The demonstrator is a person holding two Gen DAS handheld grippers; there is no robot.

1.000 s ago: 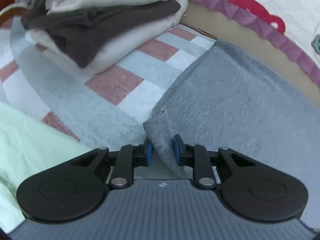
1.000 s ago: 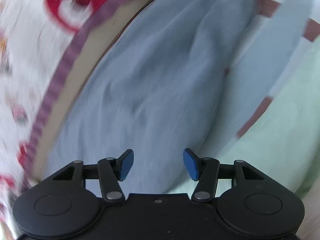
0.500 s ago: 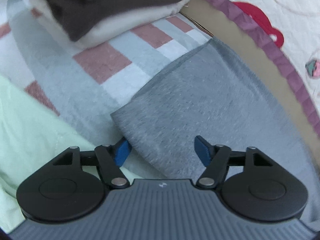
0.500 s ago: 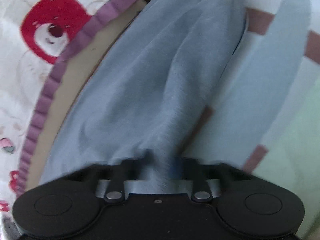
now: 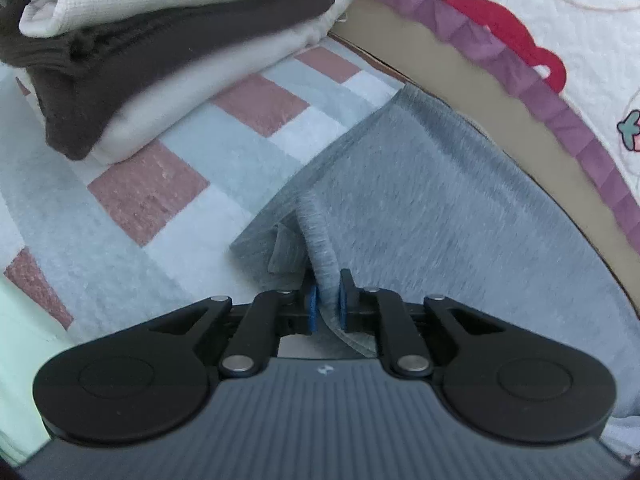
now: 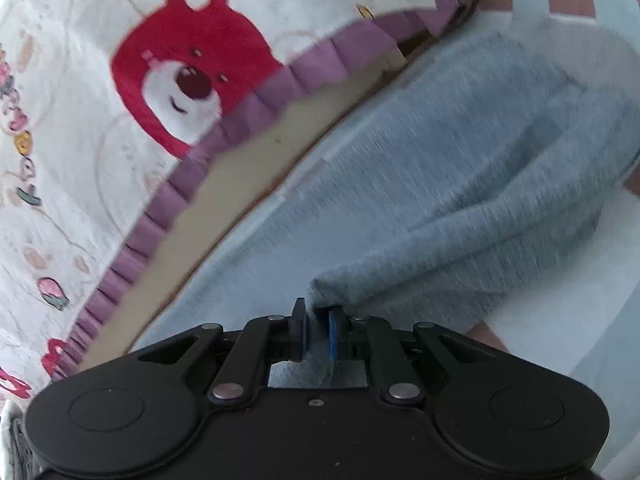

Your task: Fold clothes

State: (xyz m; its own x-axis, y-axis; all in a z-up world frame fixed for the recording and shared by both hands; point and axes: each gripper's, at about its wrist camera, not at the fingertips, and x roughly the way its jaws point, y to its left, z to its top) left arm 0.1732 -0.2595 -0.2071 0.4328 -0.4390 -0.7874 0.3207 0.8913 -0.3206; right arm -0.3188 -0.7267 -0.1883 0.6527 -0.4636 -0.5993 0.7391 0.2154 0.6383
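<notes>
Garment: a grey garment [image 5: 432, 208] lies spread on a checked blanket [image 5: 152, 188], its far edge along the tan strip beside the purple-trimmed quilt [image 6: 80, 120] with the red bear.
Left hand-held gripper [image 5: 325, 308]: jaws closing on a raised ridge of grey cloth at the garment's near corner; the blue pads press it from both sides.
Right hand-held gripper [image 6: 316, 330]: narrow, clamped on a bunched fold of the same garment, which rises off the blanket toward it.
Slip risk: both grips look thin, taking only a pinch of cloth; a quick lift could likely pull the fabric out of one pair of pads.
Uneven fold risk: each pinch seems to catch a crease rather than a clean corner, so the fold may come out skewed or bunched.
Neighbour risk: the stack of folded clothes [image 5: 168, 40] sits near the left side; a wide swing could knock it.
Drag risk: the blanket might be pulled up with the garment.
</notes>
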